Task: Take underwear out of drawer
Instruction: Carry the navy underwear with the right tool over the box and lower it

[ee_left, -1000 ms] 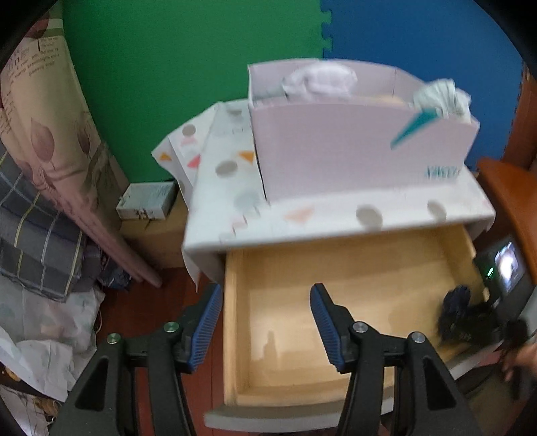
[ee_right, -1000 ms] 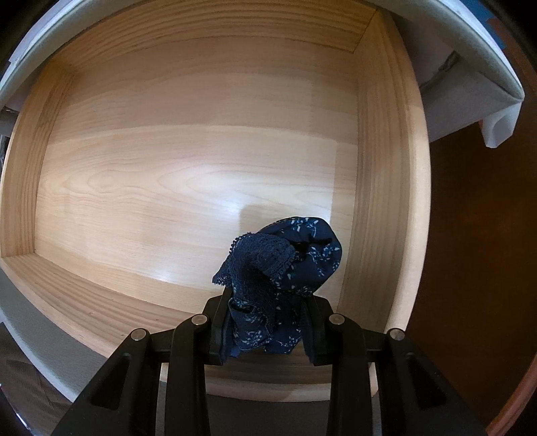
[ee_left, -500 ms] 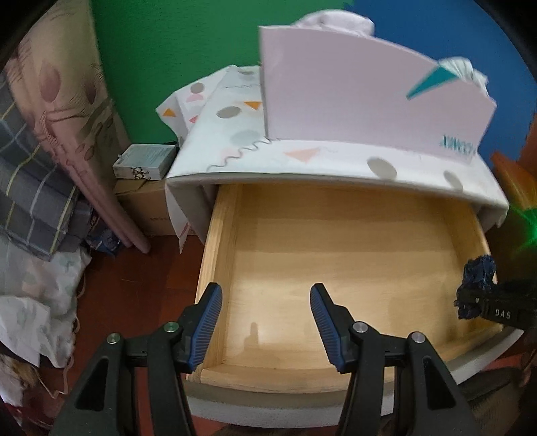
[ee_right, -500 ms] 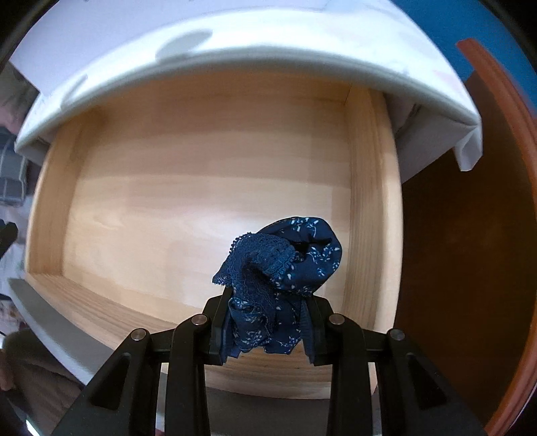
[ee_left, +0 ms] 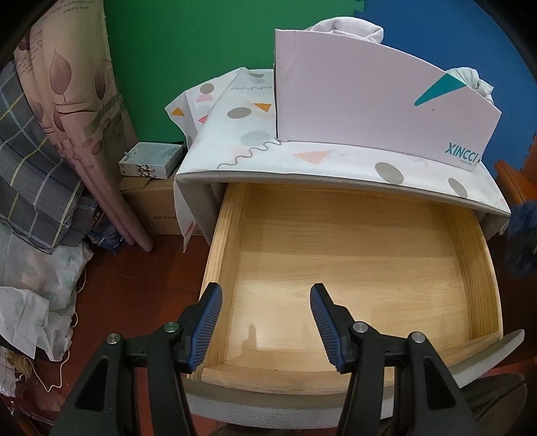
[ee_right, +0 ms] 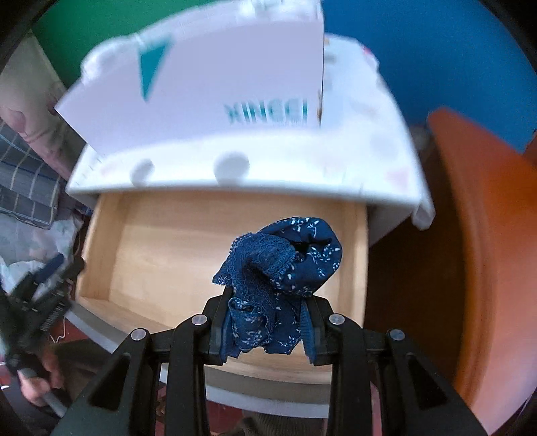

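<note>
**Underwear held above the open drawer**

The right wrist view shows the right gripper [ee_right: 265, 330] closed tight on the underwear [ee_right: 285, 265], a dark blue bundle with small white flowers and a lace edge. The cloth bulges up from between the pads and hangs above the right part of the drawer [ee_right: 100, 241], without touching the wood. This view is blurred. At its left edge it also shows the left gripper [ee_right: 50, 271] and, lower, a hand [ee_right: 38, 390] on its handle.

The left wrist view is sharp. The left gripper [ee_left: 266, 322] stands about half open, with nothing between its blue pads [ee_left: 209, 322], above the front left part of the drawer [ee_left: 231, 241]. Here the whole drawer floor shows as bare pale wood. The underwear [ee_left: 523, 241] appears only as a dark blue blur at the right edge, beside the right wall of the drawer.

The drawer is pulled out from a cabinet [ee_left: 302, 157] covered with a white sheet with grey dots and coloured triangles. On top stands a white box [ee_left: 369, 107] with a teal triangle and the letters XINCCI; pale cloth [ee_left: 349, 28] sticks out of it. Behind are a green and a blue wall. To the left of the cabinet are a small box [ee_left: 151, 164] on a carton [ee_left: 154, 208], a rolled mat [ee_left: 84, 110] with a leaf print, checked bedding [ee_left: 30, 167] and crumpled cloth on the reddish floor [ee_left: 134, 285]. On the right stands an orange-brown piece of furniture [ee_right: 486, 251].
</note>
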`<state>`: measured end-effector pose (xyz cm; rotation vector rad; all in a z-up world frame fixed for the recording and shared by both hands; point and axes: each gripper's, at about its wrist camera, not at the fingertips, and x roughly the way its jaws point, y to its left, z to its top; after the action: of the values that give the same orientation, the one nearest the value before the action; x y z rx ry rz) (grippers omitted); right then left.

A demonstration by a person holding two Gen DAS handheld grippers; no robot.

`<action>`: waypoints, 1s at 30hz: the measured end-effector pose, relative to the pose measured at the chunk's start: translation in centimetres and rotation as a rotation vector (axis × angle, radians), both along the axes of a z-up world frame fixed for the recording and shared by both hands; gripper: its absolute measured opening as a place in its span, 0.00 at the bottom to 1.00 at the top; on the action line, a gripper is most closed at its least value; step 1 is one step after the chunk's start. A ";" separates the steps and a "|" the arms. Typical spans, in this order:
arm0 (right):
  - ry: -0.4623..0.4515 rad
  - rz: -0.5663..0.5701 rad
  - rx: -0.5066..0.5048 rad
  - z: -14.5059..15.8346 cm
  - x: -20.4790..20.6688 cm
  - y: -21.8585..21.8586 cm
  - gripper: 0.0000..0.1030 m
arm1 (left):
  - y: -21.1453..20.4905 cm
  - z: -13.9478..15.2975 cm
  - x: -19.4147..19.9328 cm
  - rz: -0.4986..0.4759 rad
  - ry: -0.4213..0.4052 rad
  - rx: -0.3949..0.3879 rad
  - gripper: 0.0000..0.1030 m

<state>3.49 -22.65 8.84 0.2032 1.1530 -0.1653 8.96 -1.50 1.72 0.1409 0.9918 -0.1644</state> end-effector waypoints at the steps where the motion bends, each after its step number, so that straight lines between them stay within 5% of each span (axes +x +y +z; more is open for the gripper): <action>1: -0.018 0.000 -0.005 1.1 0.0 0.0 0.29 | 0.0 0.0 0.0 0.002 0.002 -0.001 0.54; 17: -0.230 0.033 -0.073 15.6 8.4 -0.6 0.29 | 0.9 0.5 -0.1 0.043 -0.022 -0.033 0.54; 30: -0.210 -0.001 -0.101 14.3 15.9 0.6 0.29 | 1.2 0.6 -0.1 0.053 -0.038 -0.047 0.54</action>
<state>19.43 -22.00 23.11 0.1279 0.9334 -0.1980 8.90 -0.28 2.34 0.0745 0.9520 -0.1358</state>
